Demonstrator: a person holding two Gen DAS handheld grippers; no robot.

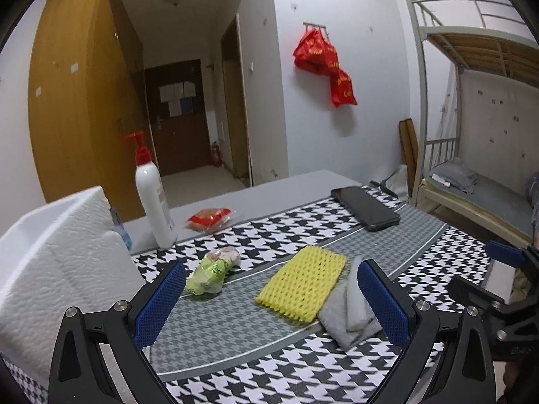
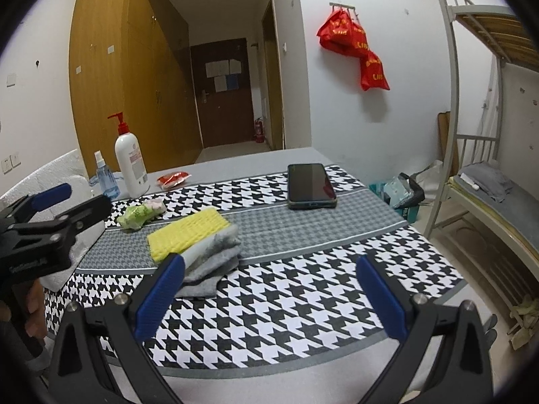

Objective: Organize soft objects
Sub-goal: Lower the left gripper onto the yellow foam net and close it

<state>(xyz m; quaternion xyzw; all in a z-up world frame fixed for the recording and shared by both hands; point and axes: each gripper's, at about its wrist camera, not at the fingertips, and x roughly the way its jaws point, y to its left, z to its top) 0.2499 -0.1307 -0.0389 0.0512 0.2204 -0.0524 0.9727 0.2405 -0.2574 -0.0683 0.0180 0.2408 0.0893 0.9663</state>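
Observation:
A yellow foam net (image 1: 303,283) (image 2: 187,231) lies on the houndstooth cloth, partly over a folded grey towel (image 1: 350,326) (image 2: 212,259) with a white foam strip (image 1: 353,289) on it. A crumpled green plastic bag (image 1: 210,273) (image 2: 138,215) lies to the left. My left gripper (image 1: 269,298) is open and empty, just short of the net and the bag. My right gripper (image 2: 269,291) is open and empty over bare cloth, the towel by its left finger. Each gripper shows at the edge of the other view.
A white foam box (image 1: 64,269) stands at the left. A white pump bottle (image 1: 153,198) (image 2: 129,161), a blue spray bottle (image 2: 104,175), a red packet (image 1: 209,219) (image 2: 173,178) and a black phone (image 1: 369,207) (image 2: 311,185) lie further back. A bunk bed (image 2: 488,181) stands right.

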